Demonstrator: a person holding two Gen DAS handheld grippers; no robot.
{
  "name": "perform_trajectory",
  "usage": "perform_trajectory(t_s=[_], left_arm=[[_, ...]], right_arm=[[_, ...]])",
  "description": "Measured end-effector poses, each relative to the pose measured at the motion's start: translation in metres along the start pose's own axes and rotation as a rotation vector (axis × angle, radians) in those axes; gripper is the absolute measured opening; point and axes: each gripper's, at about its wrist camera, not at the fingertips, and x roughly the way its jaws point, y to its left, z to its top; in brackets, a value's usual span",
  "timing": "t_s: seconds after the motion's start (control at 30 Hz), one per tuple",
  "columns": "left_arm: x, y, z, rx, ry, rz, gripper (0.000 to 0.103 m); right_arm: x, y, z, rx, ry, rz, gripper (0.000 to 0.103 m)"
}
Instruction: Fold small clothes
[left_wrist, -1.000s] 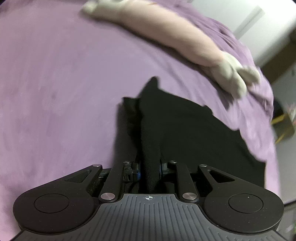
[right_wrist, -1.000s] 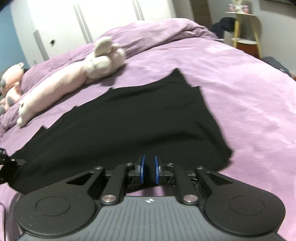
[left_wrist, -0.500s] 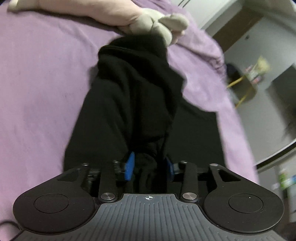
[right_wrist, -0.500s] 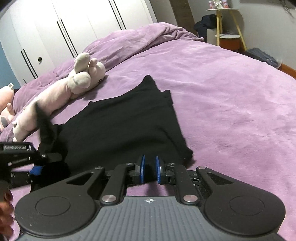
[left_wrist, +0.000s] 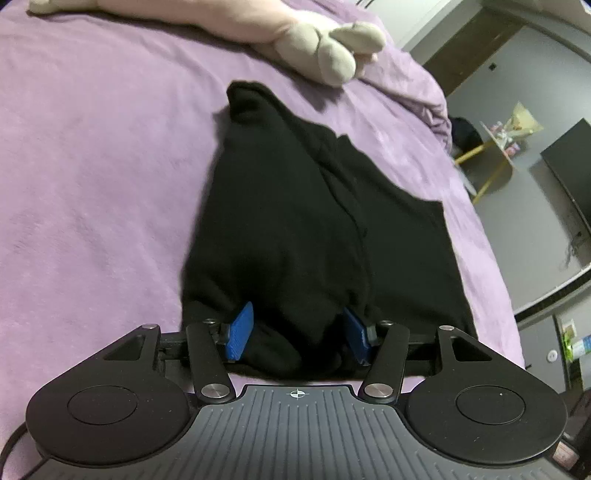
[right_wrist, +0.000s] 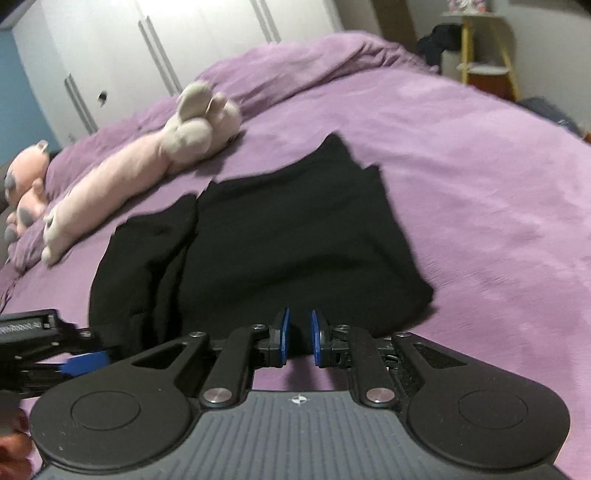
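Note:
A black garment (left_wrist: 317, 229) lies on the purple bedspread (left_wrist: 92, 166), its left part folded over onto the rest. My left gripper (left_wrist: 297, 330) is open, its blue pads wide apart on either side of the garment's near folded edge; the cloth lies loose between them. In the right wrist view the garment (right_wrist: 280, 240) shows the folded flap on its left. My right gripper (right_wrist: 298, 338) has its blue pads a narrow gap apart around the garment's near hem; a dark strip sits between them. The left gripper (right_wrist: 85, 360) shows at the left edge of that view.
A long pink and grey plush toy (right_wrist: 147, 166) lies beyond the garment; it also shows in the left wrist view (left_wrist: 303, 40). A second pink plush (right_wrist: 26, 177) sits far left. White wardrobes (right_wrist: 166, 48) and a yellow stool (right_wrist: 487, 55) stand past the bed.
My left gripper carried the garment's left part over onto the rest, then opened and let it go. The right gripper's pads have parted slightly at the hem.

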Motion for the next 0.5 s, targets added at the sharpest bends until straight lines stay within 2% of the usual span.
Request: perform_trajectory(t_s=[0.1,0.13,0.2,0.23,0.3,0.4,0.5], left_arm=[[-0.025,0.011,0.004,-0.067,-0.011,0.001,0.059],[-0.034,0.016,0.005,-0.088,-0.035,0.015,0.064],[-0.046,0.030,0.002,-0.125,-0.069,0.098,0.074],[-0.049,0.038,-0.001,-0.130,-0.060,0.155,0.072],[-0.047,0.051,-0.003,-0.136,-0.027,0.250,0.072],[-0.046,0.059,-0.005,-0.152,-0.028,0.225,0.072],[-0.044,0.059,-0.002,-0.152,-0.020,0.218,0.072]], right_arm=[[0.006,0.005,0.012,-0.008,0.023,0.045,0.014],[0.009,0.007,0.017,-0.001,0.035,0.068,0.017],[0.020,0.010,0.028,0.032,0.064,0.142,0.022],[0.028,0.011,0.033,0.076,0.090,0.201,0.028],[0.049,0.011,0.041,0.177,0.148,0.308,0.031],[0.079,0.016,0.047,0.295,0.211,0.399,0.033],[0.105,0.023,0.049,0.362,0.254,0.413,0.035]])
